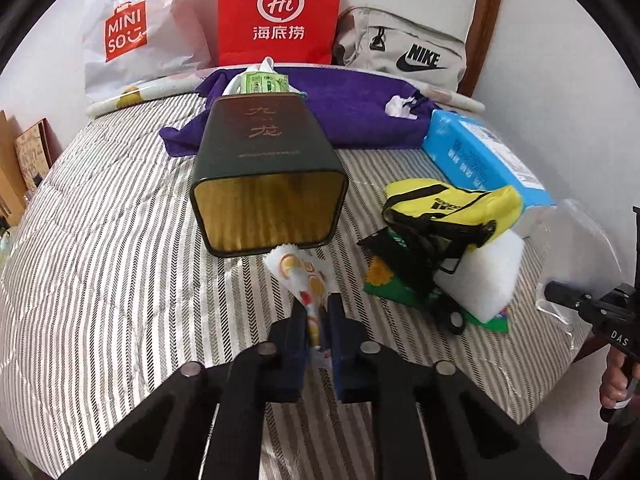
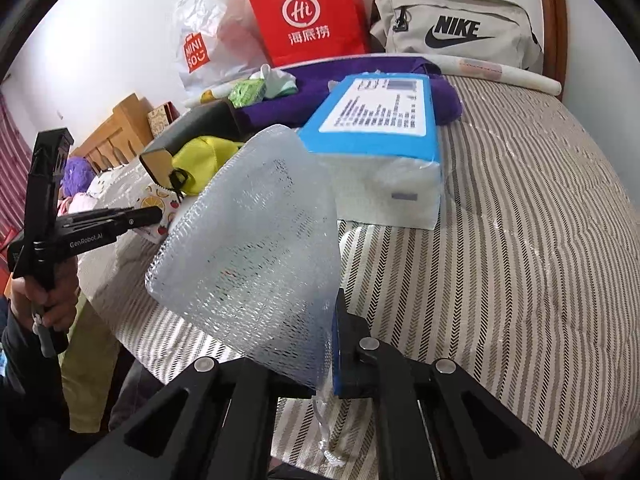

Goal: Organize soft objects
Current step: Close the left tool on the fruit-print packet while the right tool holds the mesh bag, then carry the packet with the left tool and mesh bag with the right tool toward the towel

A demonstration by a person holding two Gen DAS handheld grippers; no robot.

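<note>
Left wrist view: my left hand-held gripper (image 1: 318,316) is pressed together on one fruit-printed packet (image 1: 298,276), which rises from between the jaws to just below the mouth of one dark green tin (image 1: 264,168) lying on its side on the striped bed (image 1: 100,240). To the right lie one yellow pouch (image 1: 448,204), one blue tissue pack (image 1: 476,152) and one purple cloth (image 1: 344,108).

Right wrist view: my right hand-held gripper (image 2: 328,344) pinches one translucent bubble-textured bag (image 2: 256,240), held raised above the bed, covering the left finger. Behind it sits the same blue tissue pack (image 2: 376,128).
</note>
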